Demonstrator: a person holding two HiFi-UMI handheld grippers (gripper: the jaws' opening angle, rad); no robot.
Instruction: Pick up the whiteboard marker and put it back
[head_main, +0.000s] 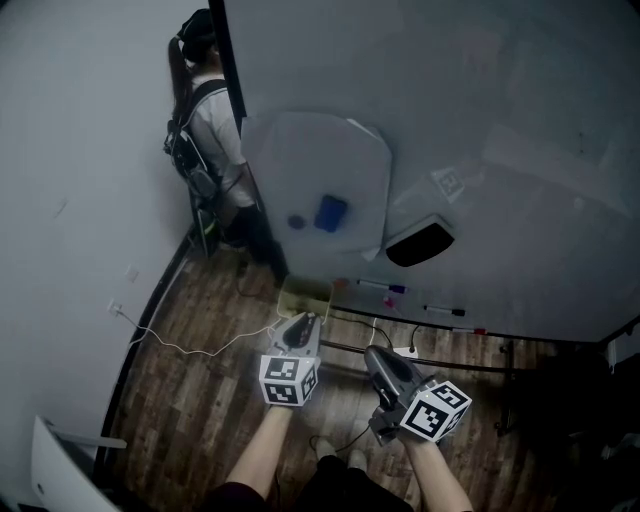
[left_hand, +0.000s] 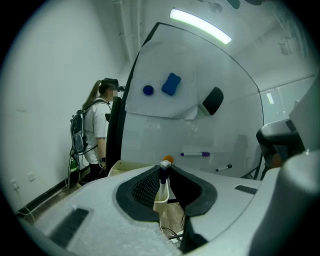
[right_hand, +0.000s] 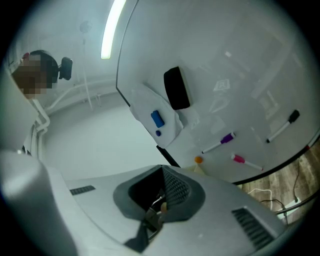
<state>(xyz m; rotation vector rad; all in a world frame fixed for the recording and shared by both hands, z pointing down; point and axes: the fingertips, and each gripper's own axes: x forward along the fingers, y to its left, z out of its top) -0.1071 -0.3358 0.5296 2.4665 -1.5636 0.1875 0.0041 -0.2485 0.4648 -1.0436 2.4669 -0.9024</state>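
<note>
While the left gripper (head_main: 307, 320) is pinched tight on the marker (left_hand: 163, 181), the marker's blue end pokes up toward 12 o'clock, at the board (left_hand: 150, 137). At 2 o'clock a purple pen (left_hand: 196, 154) sticks on the board. At 3 o'clock the right gripper (head_main: 372, 352) has its jaws together, holding nothing. A person (head_main: 215, 130) stands at 10 o'clock.

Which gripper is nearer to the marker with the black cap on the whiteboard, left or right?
Right. In the head view the right gripper is below the black-capped marker, slightly to its left; the left gripper is farther left, near the cream box.
</note>
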